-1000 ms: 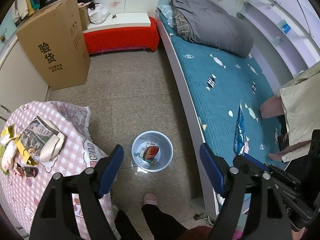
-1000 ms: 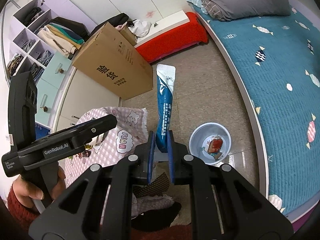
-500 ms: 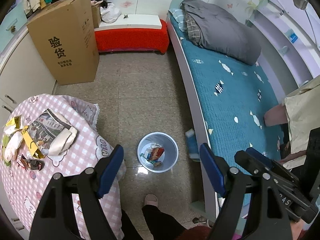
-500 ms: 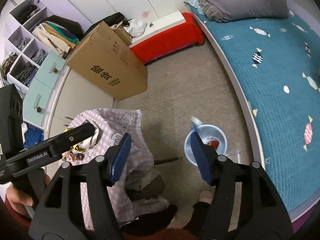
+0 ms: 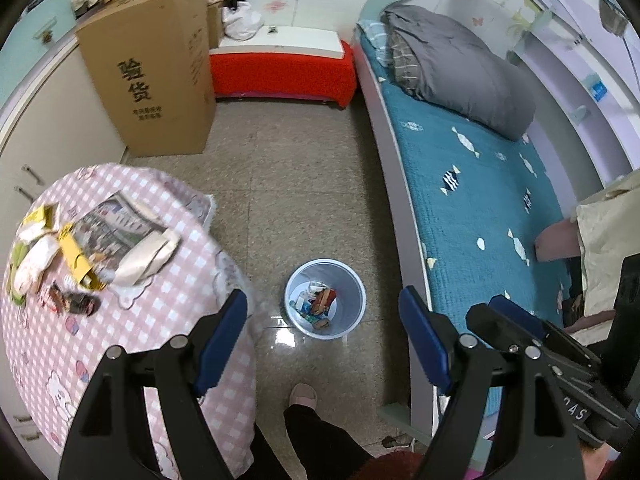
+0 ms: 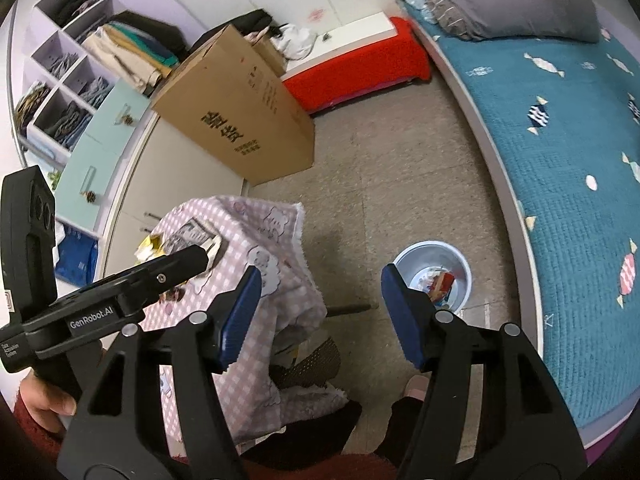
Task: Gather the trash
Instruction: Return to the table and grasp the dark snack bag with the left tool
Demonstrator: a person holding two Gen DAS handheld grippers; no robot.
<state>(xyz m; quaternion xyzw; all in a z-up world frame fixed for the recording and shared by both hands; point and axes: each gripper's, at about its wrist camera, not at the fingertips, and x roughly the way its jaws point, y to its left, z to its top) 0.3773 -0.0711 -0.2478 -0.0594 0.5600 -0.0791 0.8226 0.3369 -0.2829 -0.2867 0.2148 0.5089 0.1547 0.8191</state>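
Observation:
A small pale blue trash bin [image 5: 325,304] stands on the floor between the table and the bed, with wrappers inside; it also shows in the right wrist view [image 6: 434,276]. Trash lies on the pink checked table [image 5: 168,312]: a newspaper [image 5: 116,232], yellow wrappers [image 5: 74,256], a dark wrapper [image 5: 76,302]. My left gripper [image 5: 322,340] is open and empty, high above the floor near the bin. My right gripper [image 6: 320,312] is open and empty, above the table's edge and the bin. The left gripper's body [image 6: 100,304] shows at the left of the right wrist view.
A bed with a teal cover [image 5: 472,200] runs along the right. A big cardboard box [image 5: 148,68] and a red bench [image 5: 280,72] stand at the far wall. The person's slippered foot [image 5: 304,396] is just in front of the bin. Cabinets [image 6: 120,160] line the left.
One second ago my right gripper held a blue snack bag. It opened and the bag fell toward the bin. The left gripper has drifted left, bringing more of the table into view.

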